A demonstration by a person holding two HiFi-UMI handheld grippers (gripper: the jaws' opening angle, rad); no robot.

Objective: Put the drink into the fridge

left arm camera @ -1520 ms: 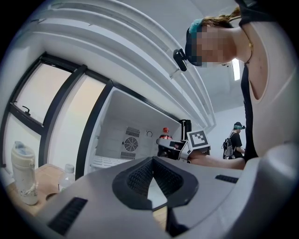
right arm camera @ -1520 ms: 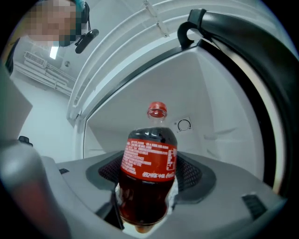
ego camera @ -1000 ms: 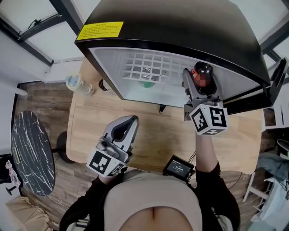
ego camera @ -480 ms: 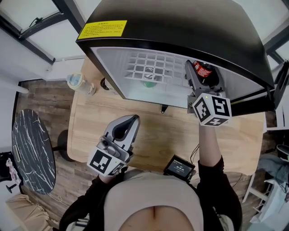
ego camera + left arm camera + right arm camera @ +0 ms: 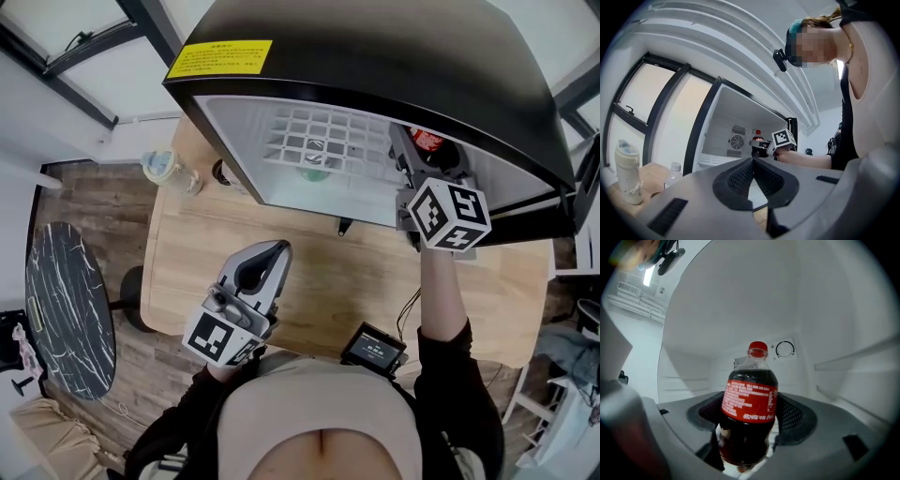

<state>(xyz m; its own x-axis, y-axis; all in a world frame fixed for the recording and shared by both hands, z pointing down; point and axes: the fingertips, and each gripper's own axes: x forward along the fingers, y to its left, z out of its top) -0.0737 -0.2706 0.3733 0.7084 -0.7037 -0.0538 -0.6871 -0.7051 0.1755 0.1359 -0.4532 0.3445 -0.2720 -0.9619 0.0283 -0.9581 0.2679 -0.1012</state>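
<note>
Right gripper (image 5: pixel 750 430) jaws pinched the drink (image 5: pixel 749 401) low on its body, one pad each side. The drink was a dark cola bottle with a red label and a red cap, upright, long axis vertical and cap up, held inside the fridge (image 5: pixel 375 56) on the right side of the cavity; couldn't tell whether its base touched anything. A thermostat dial (image 5: pixel 784 349) and a vent grille (image 5: pixel 739 362) sat on the white back wall behind it. Left gripper (image 5: pixel 752 174) jaws were pressed together with nothing between them, held over the wooden table (image 5: pixel 356 272), well clear of the fridge opening. A white wire shelf (image 5: pixel 319 141) sat to the left of the drink, something green (image 5: pixel 314 171) below it. The black fridge stood on the table, a yellow label (image 5: pixel 218 58) on its top. A white flask (image 5: pixel 628 173) and a clear bottle (image 5: pixel 673 172) stood beside the fridge's left wall. A small screen device (image 5: pixel 372 347) lay at the table's near edge. A round dark marble table (image 5: pixel 58 314) stood on plank floor to the left. Large windows (image 5: pixel 647 108) were behind.
</note>
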